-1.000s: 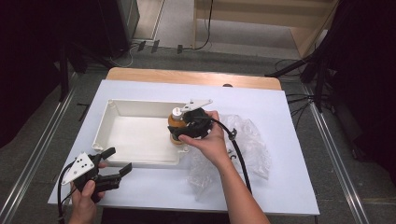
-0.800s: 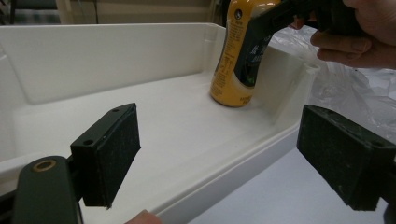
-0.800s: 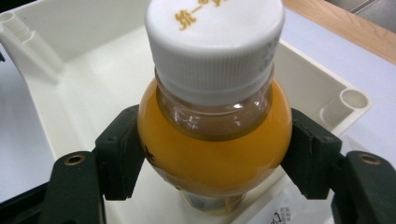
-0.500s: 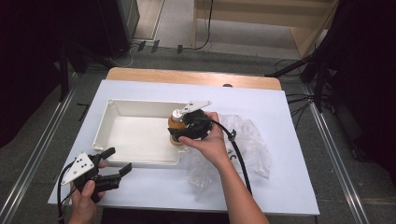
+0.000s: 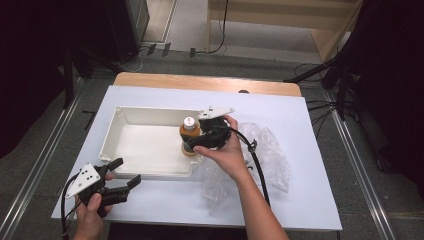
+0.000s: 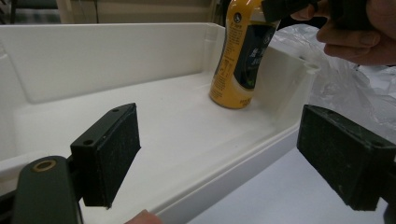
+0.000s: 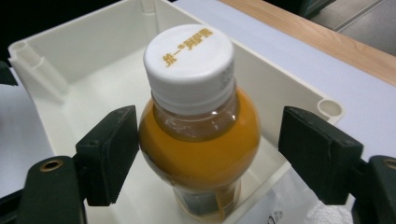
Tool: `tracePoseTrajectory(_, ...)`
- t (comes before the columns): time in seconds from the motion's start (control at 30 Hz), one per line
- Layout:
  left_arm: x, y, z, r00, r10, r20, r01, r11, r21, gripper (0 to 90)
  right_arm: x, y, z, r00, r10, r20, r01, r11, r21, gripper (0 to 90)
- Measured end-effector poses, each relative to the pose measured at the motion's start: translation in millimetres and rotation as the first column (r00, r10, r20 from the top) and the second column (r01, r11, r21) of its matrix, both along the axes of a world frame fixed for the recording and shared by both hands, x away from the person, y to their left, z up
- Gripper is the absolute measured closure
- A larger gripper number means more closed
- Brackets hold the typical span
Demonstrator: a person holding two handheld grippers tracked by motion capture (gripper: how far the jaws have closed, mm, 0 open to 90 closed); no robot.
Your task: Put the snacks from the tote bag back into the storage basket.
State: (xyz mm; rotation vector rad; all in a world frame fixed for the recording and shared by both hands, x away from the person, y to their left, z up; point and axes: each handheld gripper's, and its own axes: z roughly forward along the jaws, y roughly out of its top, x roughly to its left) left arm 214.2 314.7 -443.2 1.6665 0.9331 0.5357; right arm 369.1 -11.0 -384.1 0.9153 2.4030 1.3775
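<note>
The white-covered table (image 5: 310, 200) is carrying a shallow white plastic tray (image 5: 145, 116), with a crumpled clear plastic bag (image 5: 272, 160) lying just beside the tray's right end. An orange juice bottle (image 7: 201, 140) with a white cap (image 7: 189, 60) is standing upright inside the tray, in the corner nearest the bag, its base resting on the tray floor. The right gripper (image 7: 208, 149) is hanging over that corner with its fingers (image 7: 109, 149) either side of the bottle's shoulder; they have just been opening, and a gap is showing on one side while the other pad is sitting at the plastic without squeezing, so the bottle is looking released rather than held. The step in hand is therefore judged to be the setting-down of the bottle in the tray. The left gripper (image 5: 125, 182) is resting at the table's near left edge, fingers spread wide on nothing, pointing toward the tray. The next move is probably calling for the right gripper to be lifting straight up and clear, without nudging the cap or tipping the bottle.
</note>
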Motion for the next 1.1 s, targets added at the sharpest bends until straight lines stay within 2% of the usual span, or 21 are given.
tracePoseTrajectory(0.37,0.5,-1.1,-0.3,1.0,0.003,-0.004,-0.003,1.0,0.001,13.5,-7.1,-22.0,7.3,0.9996,-0.016,0.022,0.015,0.999,0.038,21.4)
tracePoseTrajectory(0.6,0.8,-1.5,-0.8,1.0,0.003,-0.005,-0.003,1.0,0.004,13.5,-11.2,-44.0,9.2,0.999,-0.038,0.022,0.037,0.997,0.065,22.4)
tracePoseTrajectory(1.1,0.8,0.9,0.1,0.9999,0.014,-0.006,-0.014,0.9999,0.007,13.5,-21.3,-82.3,2.7,0.9955,-0.091,0.026,0.088,0.991,0.105,24.6)
